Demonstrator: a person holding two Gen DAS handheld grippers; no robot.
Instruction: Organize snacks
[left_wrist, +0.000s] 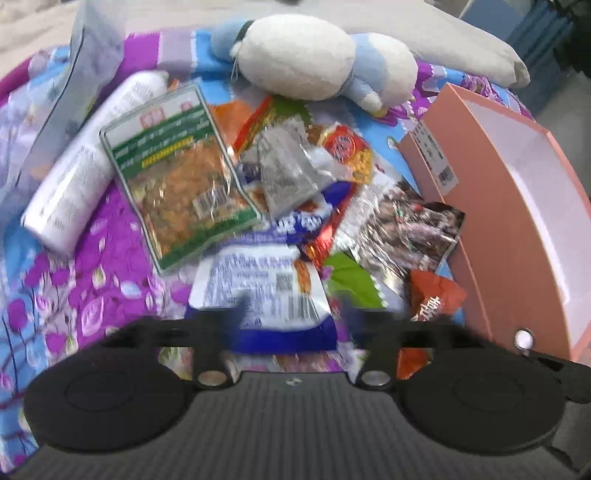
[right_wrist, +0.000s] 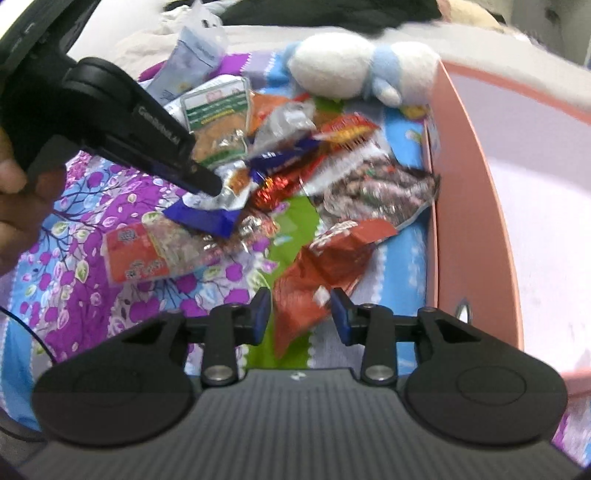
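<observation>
A heap of snack packets lies on a flowered bedspread. In the left wrist view my left gripper (left_wrist: 291, 321) is open, its blurred fingers on either side of a white and blue packet (left_wrist: 258, 291). In the right wrist view the left gripper (right_wrist: 214, 188) reaches down onto that same packet (right_wrist: 210, 210). My right gripper (right_wrist: 301, 314) is open, its blue pads either side of the lower end of a red packet (right_wrist: 325, 269), not closed on it. A pink box (left_wrist: 517, 221) with a white inside stands open at the right, also in the right wrist view (right_wrist: 476, 206).
A large green-edged packet (left_wrist: 181, 177), a white tube (left_wrist: 85, 162), a dark foil packet (left_wrist: 406, 229) and a small orange packet (left_wrist: 432, 295) lie in the heap. A white and blue plush toy (left_wrist: 314, 59) lies behind. An orange flat packet (right_wrist: 147, 254) lies left of my right gripper.
</observation>
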